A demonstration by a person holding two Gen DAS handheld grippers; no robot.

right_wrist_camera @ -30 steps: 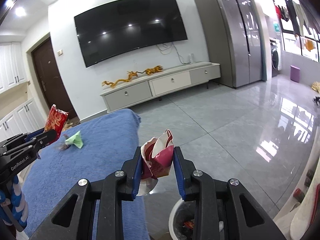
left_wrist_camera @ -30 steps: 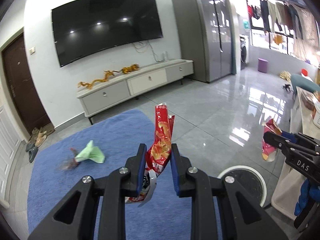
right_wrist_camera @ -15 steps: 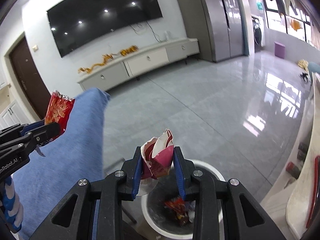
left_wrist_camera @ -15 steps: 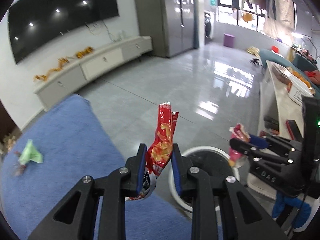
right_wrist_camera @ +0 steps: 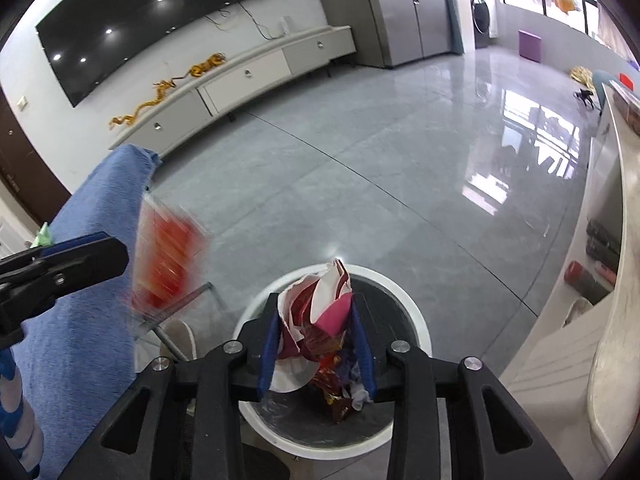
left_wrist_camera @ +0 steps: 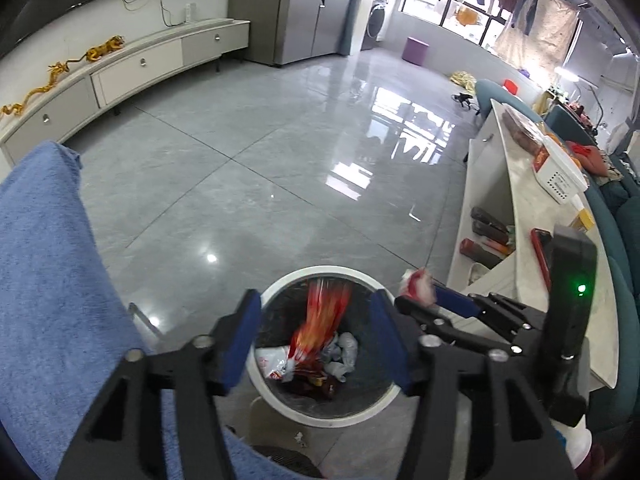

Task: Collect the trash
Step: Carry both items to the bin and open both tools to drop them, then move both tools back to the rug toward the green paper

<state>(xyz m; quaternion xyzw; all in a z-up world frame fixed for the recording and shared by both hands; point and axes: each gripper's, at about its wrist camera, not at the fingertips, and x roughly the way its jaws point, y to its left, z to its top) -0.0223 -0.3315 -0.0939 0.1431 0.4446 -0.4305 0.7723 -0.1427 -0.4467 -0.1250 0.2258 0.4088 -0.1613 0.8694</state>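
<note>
My left gripper (left_wrist_camera: 316,338) is open above the white-rimmed trash bin (left_wrist_camera: 280,398). The red snack bag (left_wrist_camera: 320,322) is blurred and falling between its fingers into the bin; it also shows blurred in the right wrist view (right_wrist_camera: 168,258). My right gripper (right_wrist_camera: 316,350) is shut on a crumpled red, pink and white wrapper (right_wrist_camera: 320,308), held over the bin (right_wrist_camera: 420,334). The bin holds several wrappers and crumpled paper. In the left wrist view the right gripper (left_wrist_camera: 416,284) sits at the bin's right rim with the wrapper at its tip.
A blue-covered table (left_wrist_camera: 44,280) lies to the left, with a green paper scrap (right_wrist_camera: 43,236) on it. A white counter (left_wrist_camera: 520,216) with bottles and boxes stands to the right. A TV cabinet (right_wrist_camera: 248,76) is by the far wall, across the grey tiled floor.
Both grippers swung from the blue table to over the bin. My left gripper opened and let go of the red snack bag, which is dropping. My right gripper still holds its wrapper.
</note>
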